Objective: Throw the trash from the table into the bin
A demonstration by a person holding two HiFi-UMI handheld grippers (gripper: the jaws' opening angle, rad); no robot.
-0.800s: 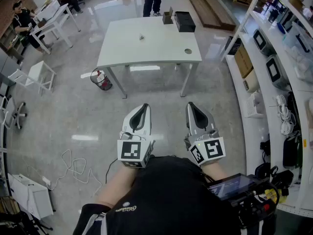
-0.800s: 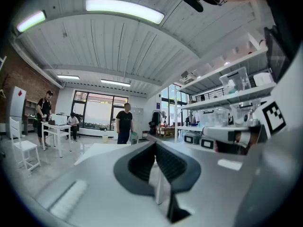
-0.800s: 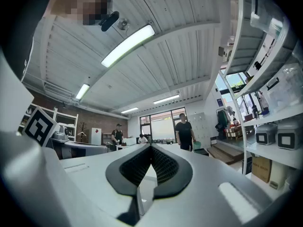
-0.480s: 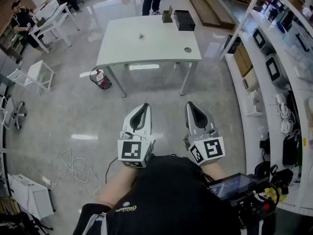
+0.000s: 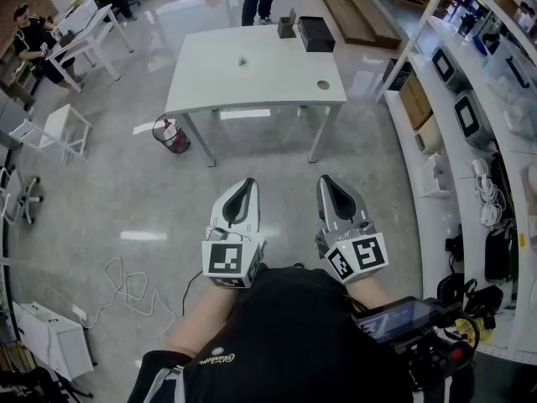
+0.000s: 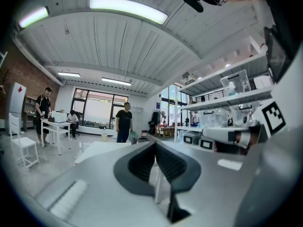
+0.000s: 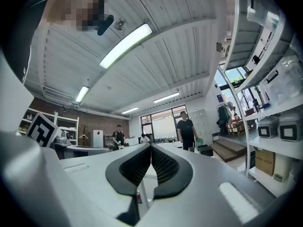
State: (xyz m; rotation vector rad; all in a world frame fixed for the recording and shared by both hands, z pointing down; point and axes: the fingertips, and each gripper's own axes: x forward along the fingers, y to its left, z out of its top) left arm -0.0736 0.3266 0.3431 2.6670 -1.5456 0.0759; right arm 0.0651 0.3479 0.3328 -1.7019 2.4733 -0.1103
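The left gripper (image 6: 155, 144) points level, its 2 black ribbed fingers (image 6: 139, 163) pressed together with nothing between them. Beyond their tips lies a white desk (image 6: 98, 148), and behind it stands a person in a black shirt (image 6: 124, 122). Far left, 2 more people (image 6: 43, 110) (1 standing, 1 seated) are at a second desk (image 6: 57, 124), with a white chair (image 6: 22, 145) nearer. Shelves (image 6: 222, 96) run along the right under long ceiling lights (image 6: 128, 8).

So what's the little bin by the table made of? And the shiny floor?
The bin looks like dark wire mesh, probably metal: its sides are thin and see-through. The floor looks like polished grey stone or concrete, it's hard to tell which. It is glossy, with bright reflected streaks on it.
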